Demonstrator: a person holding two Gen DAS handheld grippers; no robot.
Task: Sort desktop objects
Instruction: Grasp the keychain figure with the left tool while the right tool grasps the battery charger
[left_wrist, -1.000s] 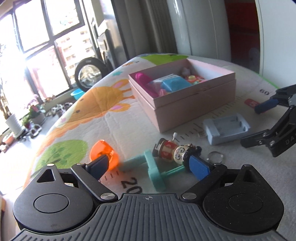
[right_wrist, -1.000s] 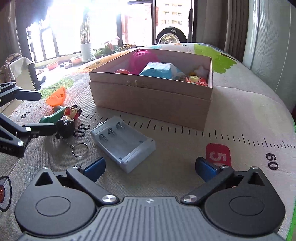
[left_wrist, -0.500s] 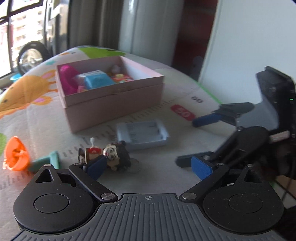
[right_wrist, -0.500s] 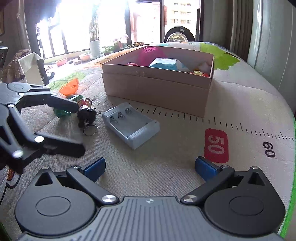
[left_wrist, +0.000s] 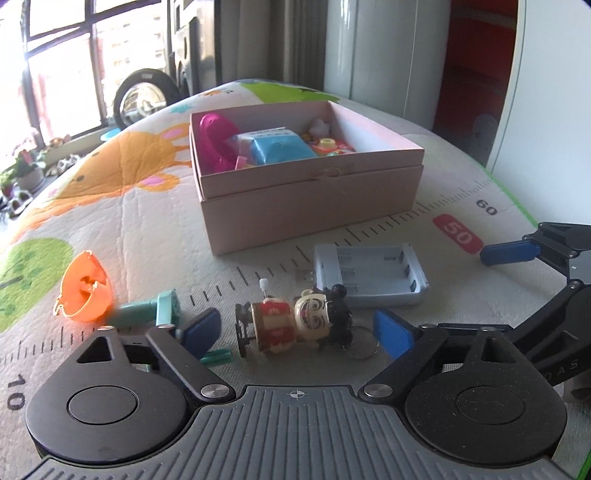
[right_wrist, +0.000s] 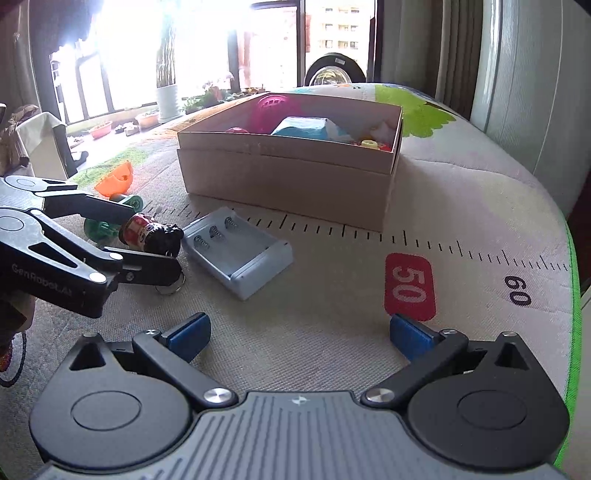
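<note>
Doll keychain (left_wrist: 299, 325) between left tool (left_wrist: 297, 330) fingers, untouched

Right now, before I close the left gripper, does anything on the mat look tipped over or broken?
The doll keychain lies on its side between the left gripper's pads, its jaws just narrowing but not yet touching. The battery holder sits empty, cover missing. The orange cup is tipped over. Nothing looks spilled.

We see a matt cardboard box (left_wrist: 310, 206), a glossy plastic doll (left_wrist: 295, 325) (metal keyring (left_wrist: 364, 345)), and a woven-textured mat (right_wrist: 461, 206).
</note>
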